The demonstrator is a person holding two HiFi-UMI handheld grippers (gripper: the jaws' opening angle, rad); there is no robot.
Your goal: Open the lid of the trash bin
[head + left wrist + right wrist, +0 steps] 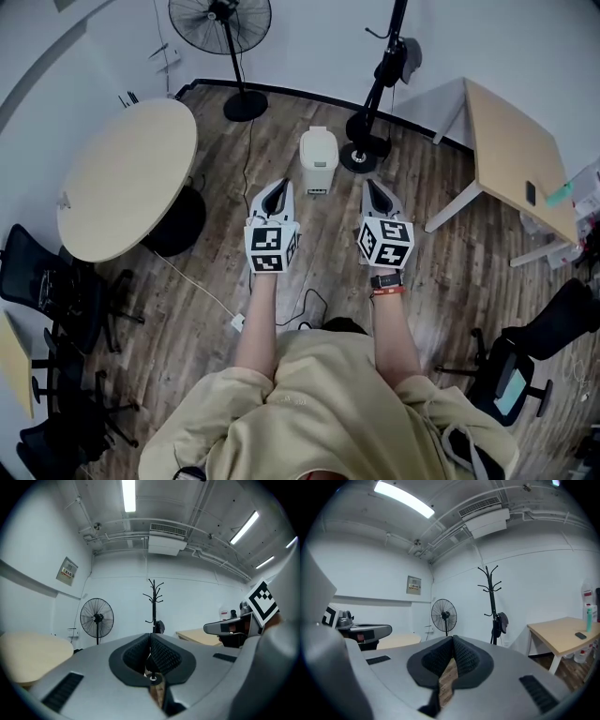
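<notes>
A small white trash bin (319,160) stands on the wood floor ahead of me, its lid down. My left gripper (277,192) is held just left of the bin and nearer to me, jaws closed together with nothing between them. My right gripper (374,191) hovers just right of the bin at the same height, also shut and empty. In the left gripper view my left gripper (150,637) points level at the far wall; the bin is below its sight. The right gripper (453,641) likewise shows only the room.
A round table (127,178) stands at my left, a rectangular desk (518,155) at my right. A floor fan (223,23) and a coat stand (380,84) are behind the bin. Office chairs (47,281) sit at both sides. A white cable (202,292) lies on the floor.
</notes>
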